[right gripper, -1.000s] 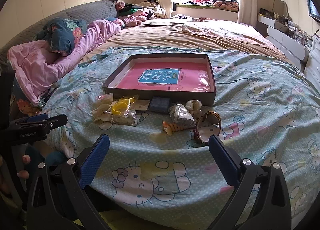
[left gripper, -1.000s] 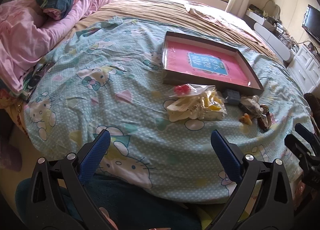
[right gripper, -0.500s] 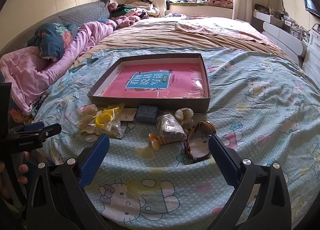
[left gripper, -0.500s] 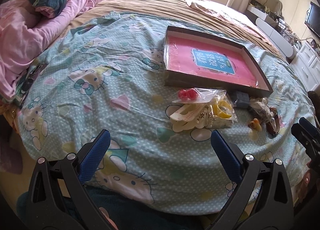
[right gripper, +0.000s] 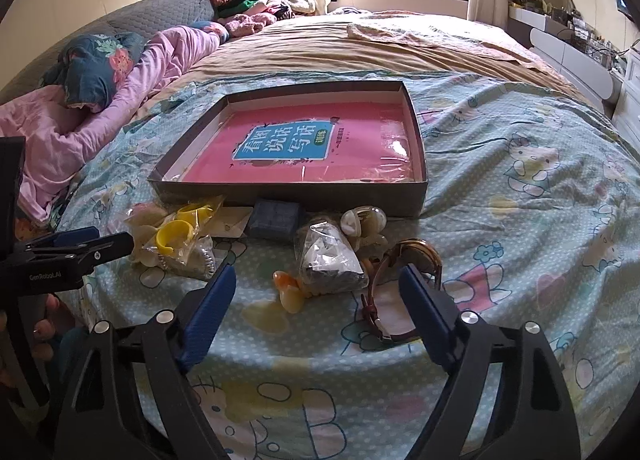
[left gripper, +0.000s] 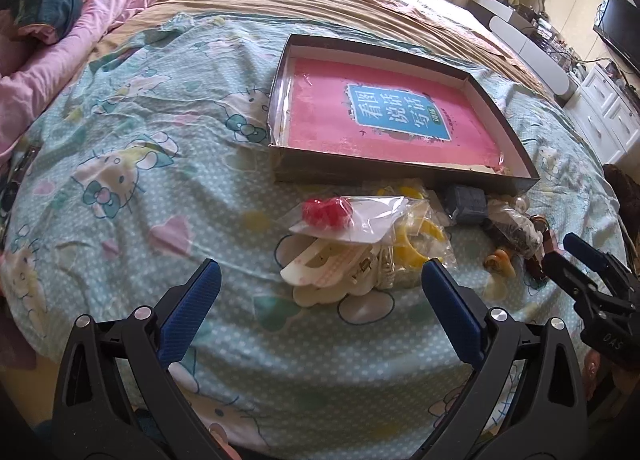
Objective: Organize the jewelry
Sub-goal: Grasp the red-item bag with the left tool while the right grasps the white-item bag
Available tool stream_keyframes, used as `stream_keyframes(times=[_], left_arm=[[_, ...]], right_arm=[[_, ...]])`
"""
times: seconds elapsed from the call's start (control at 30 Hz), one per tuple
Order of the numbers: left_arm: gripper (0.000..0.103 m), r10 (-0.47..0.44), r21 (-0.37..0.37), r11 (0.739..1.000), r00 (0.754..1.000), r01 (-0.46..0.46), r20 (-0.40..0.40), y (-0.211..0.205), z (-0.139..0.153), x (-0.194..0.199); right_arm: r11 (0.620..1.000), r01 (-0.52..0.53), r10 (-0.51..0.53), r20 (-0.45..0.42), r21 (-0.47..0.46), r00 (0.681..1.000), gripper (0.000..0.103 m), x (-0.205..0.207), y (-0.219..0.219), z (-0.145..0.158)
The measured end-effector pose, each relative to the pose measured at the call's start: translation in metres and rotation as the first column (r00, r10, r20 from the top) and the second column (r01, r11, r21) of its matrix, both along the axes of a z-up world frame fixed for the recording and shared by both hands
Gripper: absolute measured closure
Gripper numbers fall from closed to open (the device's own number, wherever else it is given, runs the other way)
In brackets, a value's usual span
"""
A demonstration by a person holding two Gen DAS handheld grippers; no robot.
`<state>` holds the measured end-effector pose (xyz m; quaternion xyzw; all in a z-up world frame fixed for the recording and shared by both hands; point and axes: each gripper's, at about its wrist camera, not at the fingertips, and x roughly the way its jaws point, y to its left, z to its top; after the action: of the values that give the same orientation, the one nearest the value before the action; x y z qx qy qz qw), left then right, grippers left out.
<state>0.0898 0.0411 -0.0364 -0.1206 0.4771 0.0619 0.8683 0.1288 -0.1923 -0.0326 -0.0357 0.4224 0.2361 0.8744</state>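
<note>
A pile of jewelry lies on the cartoon-cat sheet in front of a shallow dark box (left gripper: 400, 176) (right gripper: 288, 196) that holds a pink book. My left gripper (left gripper: 320, 300) is open just short of a white hair clip (left gripper: 328, 276), a bag with a red piece (left gripper: 328, 212) and a yellow bangle (left gripper: 416, 244). My right gripper (right gripper: 318, 300) has its jaws closing. An orange piece (right gripper: 290, 288) and a clear bag of dark items (right gripper: 328, 260) lie between its fingers, untouched. A brown-strapped watch (right gripper: 416, 256) lies by its right finger. A small grey box (right gripper: 276, 218) sits against the dark box.
Pink bedding (right gripper: 80, 120) and a flowered pillow (right gripper: 96, 72) are heaped at the left. A beige cover (right gripper: 360, 48) spreads behind the dark box. The bed's near edge drops away under both grippers. White drawers (left gripper: 608, 112) and a TV (left gripper: 620, 28) stand at the right.
Both grippers have come forward and down toward the pile, which now looks larger. The right gripper's fingers stand closer together than before.
</note>
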Motion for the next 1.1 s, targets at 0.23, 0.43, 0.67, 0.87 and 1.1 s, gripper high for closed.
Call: stream_keyframes(times=[0.23, 0.43, 0.67, 0.87, 1.1], left_arm=[[0.009, 0.015, -0.022, 1.0, 1.0, -0.015, 0.004, 0.01, -0.003, 0.01], [0.014, -0.015, 0.001, 1.0, 0.999, 0.015, 0.029, 0.009, -0.001, 0.023], [0.029, -0.056, 0.032, 0.998, 0.998, 0.055, 0.024, 0.012, -0.01, 0.038], [0.061, -0.096, 0.05, 0.994, 0.995, 0.094, 0.023, 0.01, -0.014, 0.043], [0.074, -0.111, 0.046, 0.993, 0.992, 0.109, 0.054, 0.014, -0.011, 0.042]], right_arm=[[1.0, -0.026, 0.027, -0.044, 0.015, 0.999, 0.039, 0.009, 0.006, -0.012], [0.999, -0.033, 0.033, -0.052, 0.012, 0.998, 0.044, 0.017, 0.012, -0.016], [0.999, -0.031, 0.031, -0.061, 0.014, 0.998, 0.054, 0.026, 0.013, -0.018], [1.0, -0.029, 0.028, -0.065, -0.011, 0.997, 0.055, 0.031, 0.016, -0.024], [0.998, -0.034, 0.031, -0.053, -0.056, 0.998, 0.058, 0.034, 0.02, -0.031]])
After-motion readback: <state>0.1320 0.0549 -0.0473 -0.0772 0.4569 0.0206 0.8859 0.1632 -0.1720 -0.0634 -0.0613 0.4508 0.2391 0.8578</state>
